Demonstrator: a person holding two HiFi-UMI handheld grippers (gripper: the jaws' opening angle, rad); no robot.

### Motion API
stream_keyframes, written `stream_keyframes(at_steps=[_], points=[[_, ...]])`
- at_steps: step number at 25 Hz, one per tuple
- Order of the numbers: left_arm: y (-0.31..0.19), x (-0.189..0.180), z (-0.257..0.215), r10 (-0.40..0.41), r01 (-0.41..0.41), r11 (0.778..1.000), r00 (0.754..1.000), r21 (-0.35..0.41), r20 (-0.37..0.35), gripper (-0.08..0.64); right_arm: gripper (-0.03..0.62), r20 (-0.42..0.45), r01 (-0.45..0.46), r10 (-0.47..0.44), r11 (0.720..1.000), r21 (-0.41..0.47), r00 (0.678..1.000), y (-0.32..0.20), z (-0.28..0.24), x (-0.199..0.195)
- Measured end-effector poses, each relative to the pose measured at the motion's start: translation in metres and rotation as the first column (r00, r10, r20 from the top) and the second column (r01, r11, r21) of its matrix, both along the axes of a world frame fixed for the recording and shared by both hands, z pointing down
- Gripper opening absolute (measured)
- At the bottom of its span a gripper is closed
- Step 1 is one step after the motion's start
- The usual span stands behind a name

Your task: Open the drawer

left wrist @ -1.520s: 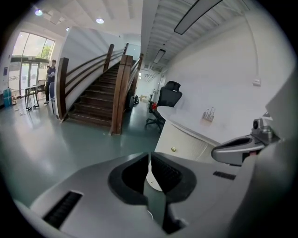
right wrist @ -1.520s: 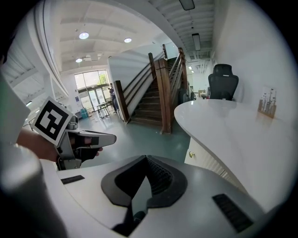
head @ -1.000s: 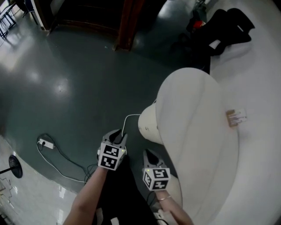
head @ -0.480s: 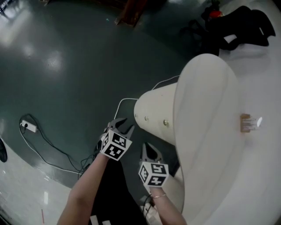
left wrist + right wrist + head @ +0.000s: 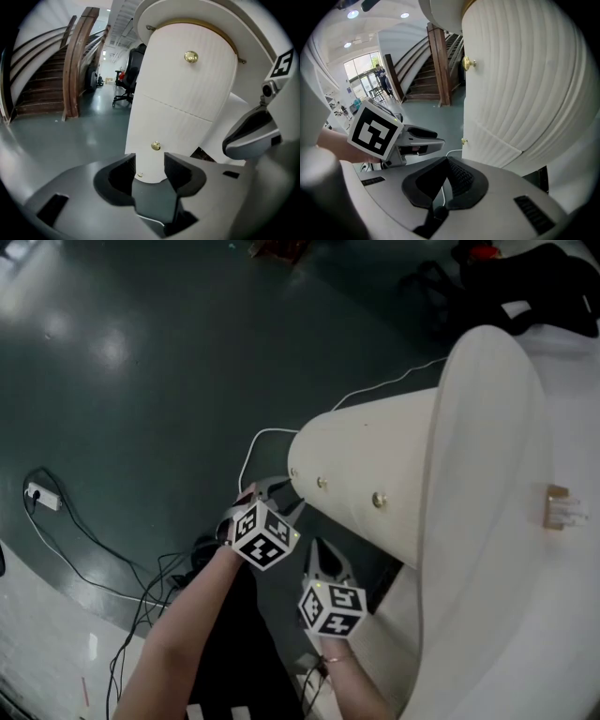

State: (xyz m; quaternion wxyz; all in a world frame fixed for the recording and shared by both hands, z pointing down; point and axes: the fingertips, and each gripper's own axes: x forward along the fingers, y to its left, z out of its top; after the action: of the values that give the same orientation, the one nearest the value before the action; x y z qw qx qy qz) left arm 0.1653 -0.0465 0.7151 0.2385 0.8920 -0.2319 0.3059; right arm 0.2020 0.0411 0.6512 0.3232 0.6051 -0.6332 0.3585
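A white rounded drawer cabinet (image 5: 375, 460) has three brass knobs down its ribbed front; in the left gripper view they are the top knob (image 5: 191, 57), the middle knob (image 5: 155, 146) and the bottom knob (image 5: 139, 175). My left gripper (image 5: 277, 491) points at the lowest knob (image 5: 294, 473). Its jaws are opening, and in its own view the left gripper (image 5: 150, 165) frames the bottom knob without touching it. My right gripper (image 5: 316, 547) hangs shut and empty below the cabinet front, right of the left one. In its own view the right gripper (image 5: 446, 161) sits short of a knob (image 5: 464, 140).
Cables and a power strip (image 5: 37, 495) lie on the dark floor at left. A small tan item (image 5: 560, 507) rests on the cabinet top, and black bags (image 5: 539, 282) lie behind. A wooden staircase (image 5: 70, 70) and an office chair (image 5: 133, 65) stand further off.
Both grippers have dropped lower along the cabinet front. The left one has closed in on the lowest knob and its jaws have spread apart. More of the drawer front shows.
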Motion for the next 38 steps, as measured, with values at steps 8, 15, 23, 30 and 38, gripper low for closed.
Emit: stream_keyframes(at_steps=[8,15,23,30,38], points=[[-0.008,0.038,0.030,0.085,-0.085,0.996,0.996,0.016,-0.010,0.169,0.003,0.002,-0.060,0.060,0.998,-0.014,0.998,0.007,0.032,0.016],[-0.017,0.066,0.044,0.148,-0.148,0.988,0.989,0.050,0.010,0.169,0.003,-0.005,-0.078,0.078,0.996,-0.031,0.997,0.009,0.047,0.026],[-0.021,0.079,0.051,0.211,-0.213,0.975,0.977,0.069,0.038,0.137,0.003,-0.001,-0.089,0.089,0.995,-0.039,0.996,0.010,0.051,0.030],[-0.017,0.080,0.053,0.255,-0.258,0.965,0.965,0.044,0.060,0.106,0.003,0.000,-0.087,0.087,0.995,-0.043,0.996,0.015,0.045,0.029],[-0.016,0.071,0.052,0.207,-0.208,0.978,0.975,0.002,0.083,0.104,0.003,-0.003,-0.083,0.083,0.995,-0.049,0.997,0.022,0.035,0.032]])
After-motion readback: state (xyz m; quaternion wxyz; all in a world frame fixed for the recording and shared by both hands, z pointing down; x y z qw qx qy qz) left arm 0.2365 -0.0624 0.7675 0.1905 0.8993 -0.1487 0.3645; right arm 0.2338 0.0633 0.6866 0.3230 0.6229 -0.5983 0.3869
